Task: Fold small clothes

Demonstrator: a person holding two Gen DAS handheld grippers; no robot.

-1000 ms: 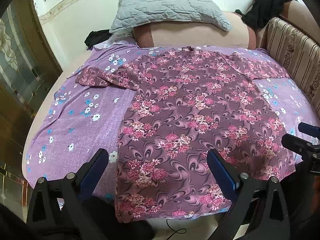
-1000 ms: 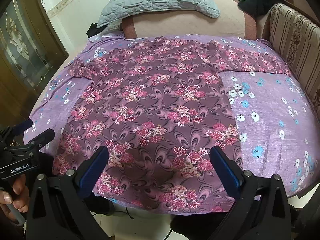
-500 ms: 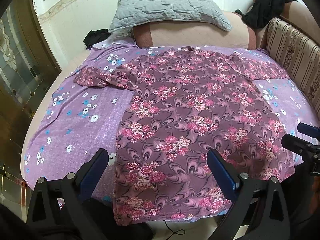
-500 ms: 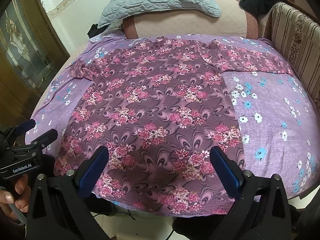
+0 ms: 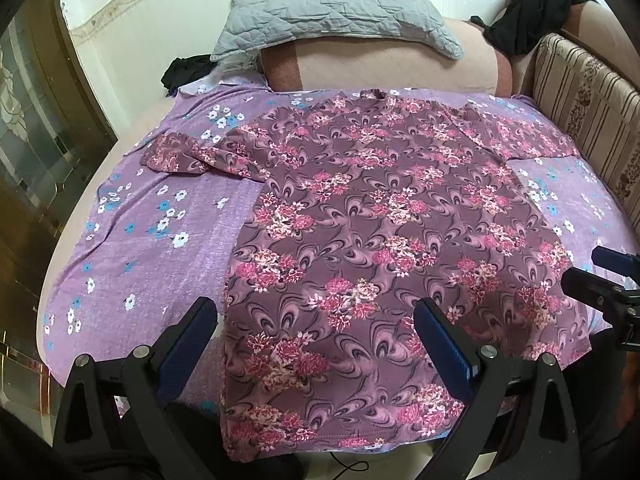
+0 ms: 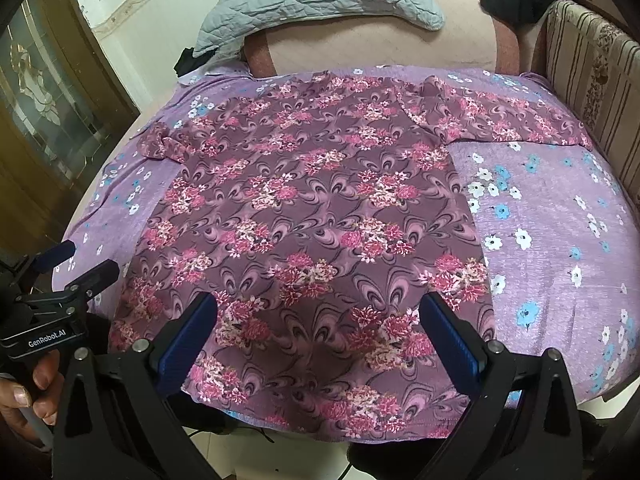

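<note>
Left gripper (image 5: 314, 344) and right gripper (image 6: 318, 330): fingers wide, holding nothing, both above the near hem. One floral shirt (image 5: 380, 232) lies flat on the bed (image 5: 132, 264), collar at the far edge, long axis near-to-far. Two sleeves spread sideways; left one bunched.

Matt printed cloth shirt (image 5: 380, 216) on a matt woven bedsheet (image 5: 132, 248); quilted grey pillow (image 5: 336, 8).
</note>
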